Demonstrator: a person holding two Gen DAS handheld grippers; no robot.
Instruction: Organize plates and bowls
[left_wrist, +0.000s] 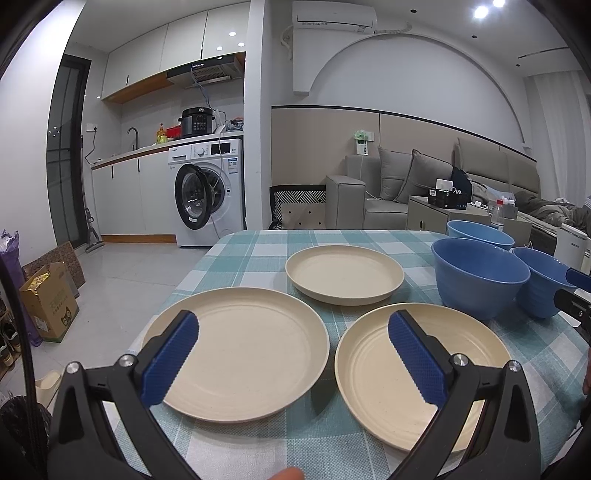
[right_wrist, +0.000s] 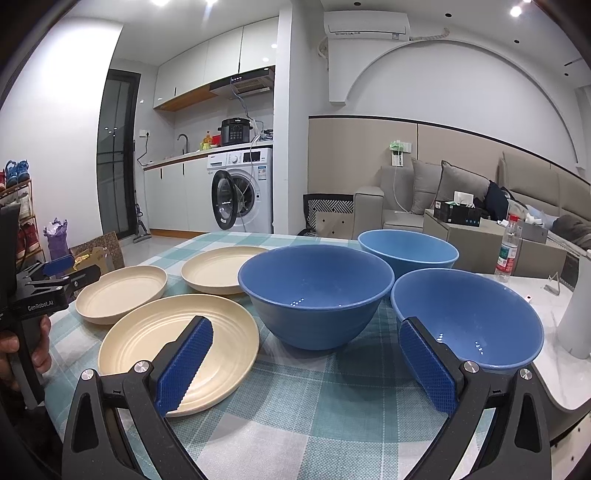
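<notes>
Three cream plates lie on the checked tablecloth (left_wrist: 258, 240): a near left plate (left_wrist: 243, 354), a near right plate (left_wrist: 373, 373) and a far plate (left_wrist: 343, 273). Three blue bowls stand to their right: a middle bowl (left_wrist: 480, 277), a far bowl (left_wrist: 480, 232) and a right bowl (left_wrist: 543, 284). My left gripper (left_wrist: 291, 325) is open and empty above the two near plates. My right gripper (right_wrist: 304, 336) is open and empty, between the near plate (right_wrist: 159, 336) and the right bowl (right_wrist: 476, 314), in front of the middle bowl (right_wrist: 314, 291).
The table's left edge drops to a tiled floor with a cardboard box (left_wrist: 48, 299). A white table (right_wrist: 546, 306) adjoins on the right, with a plastic bottle (right_wrist: 508, 251) and a white stand (right_wrist: 576, 317). A washing machine (left_wrist: 210, 192) and sofa (left_wrist: 388, 192) stand behind.
</notes>
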